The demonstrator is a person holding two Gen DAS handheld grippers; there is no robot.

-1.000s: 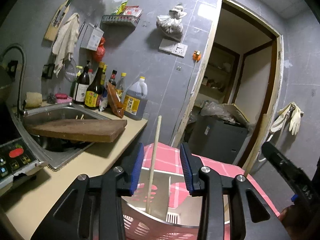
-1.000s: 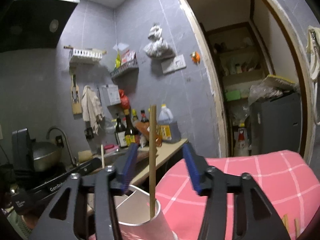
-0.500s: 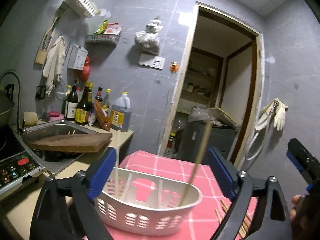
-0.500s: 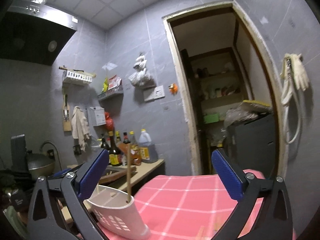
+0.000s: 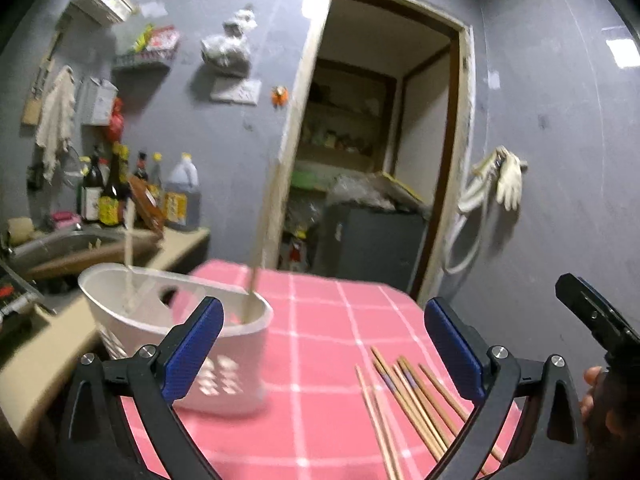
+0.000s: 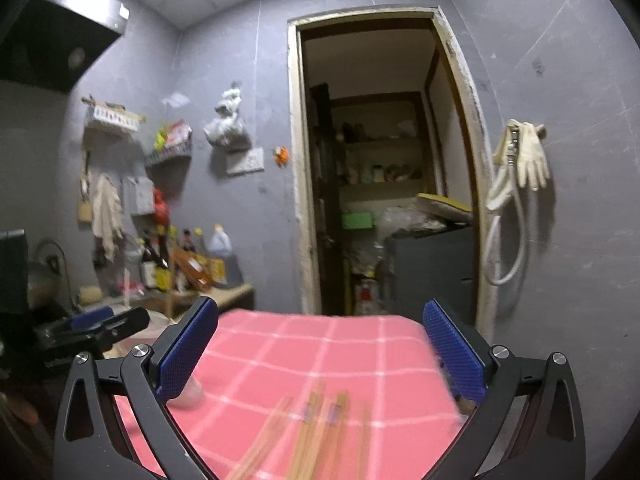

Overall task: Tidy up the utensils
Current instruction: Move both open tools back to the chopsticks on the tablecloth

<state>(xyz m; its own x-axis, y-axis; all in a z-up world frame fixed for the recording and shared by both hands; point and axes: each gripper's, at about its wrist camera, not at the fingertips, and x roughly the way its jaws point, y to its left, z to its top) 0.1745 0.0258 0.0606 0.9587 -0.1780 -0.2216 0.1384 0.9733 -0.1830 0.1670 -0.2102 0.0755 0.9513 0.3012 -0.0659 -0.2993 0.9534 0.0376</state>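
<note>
Chopsticks (image 5: 416, 404) lie sharp beside basket (image 5: 168, 320) in left view, seemingly blurred rightward; both grippers gape empty.

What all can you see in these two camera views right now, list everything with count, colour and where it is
basket: one, white, left on the tablecloth
chopsticks in basket: two, pale wood, standing up, blurred
loose chopsticks: several, wood, flat on the cloth to the right
tablecloth: one, pink with white checks
bottles: several, dark and clear, on the counter by the wall
sink: one, steel, far left
gloves: pale, hanging right of the doorway
bag: one, white, hung on the wall
cabinet: one, dark grey, in the doorway
left gripper: fingers blue, open
right gripper: fingers blue, open
</note>
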